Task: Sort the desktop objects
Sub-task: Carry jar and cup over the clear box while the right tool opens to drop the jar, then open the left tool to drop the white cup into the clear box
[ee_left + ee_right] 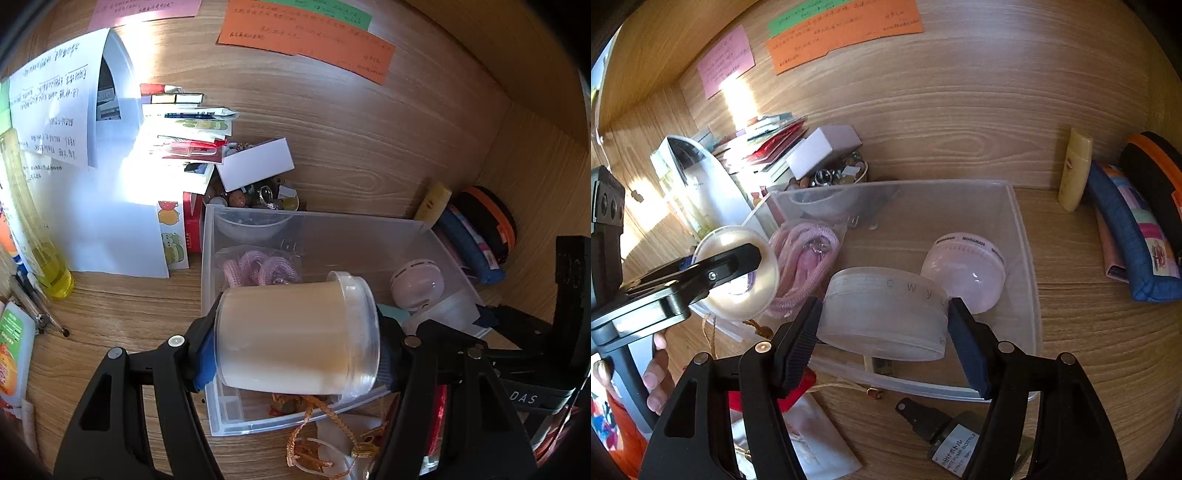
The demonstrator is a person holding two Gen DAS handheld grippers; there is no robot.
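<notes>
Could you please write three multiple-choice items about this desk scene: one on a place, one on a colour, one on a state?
1. Where is the pink cord bundle?
A. inside the clear bin
B. on the papers
C. beside the yellow bottle

2. What colour is the largest note on the back wall?
A. blue
B. orange
C. white

3. What is the left hand-held gripper doing?
A. standing open and empty
B. gripping a cream-filled jar
C. gripping a pen

Answers: 1 A, it lies within the bin's walls; 2 B, the big sheet is orange; 3 B, both pads press the jar.
</notes>
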